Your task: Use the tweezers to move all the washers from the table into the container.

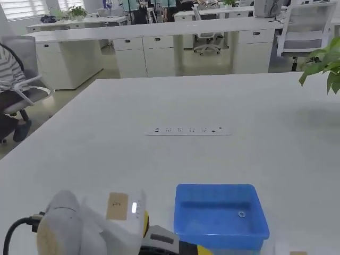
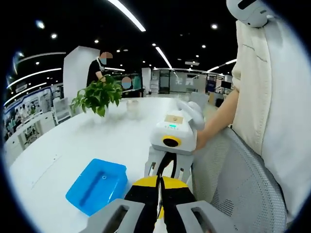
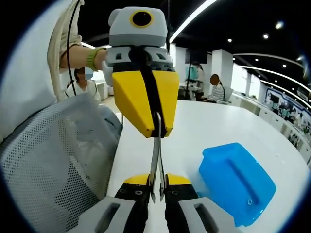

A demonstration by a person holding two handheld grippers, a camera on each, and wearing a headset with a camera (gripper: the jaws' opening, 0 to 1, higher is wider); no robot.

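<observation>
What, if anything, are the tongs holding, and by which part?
The tweezers, gripped at both ends: the left tongs clamp one end, and the right tongs clamp the other.

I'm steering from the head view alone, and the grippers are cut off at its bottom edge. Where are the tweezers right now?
Observer: In the right gripper view, the tweezers run between both grippers. The left gripper is shut on one end.
Operator: And the right gripper?
Observer: The right gripper has its jaws closed around the tweezers' tips.
Operator: Anything close by that I can't see?
Observer: A grey mesh chair back sits right beside the grippers, at the table's edge.
</observation>
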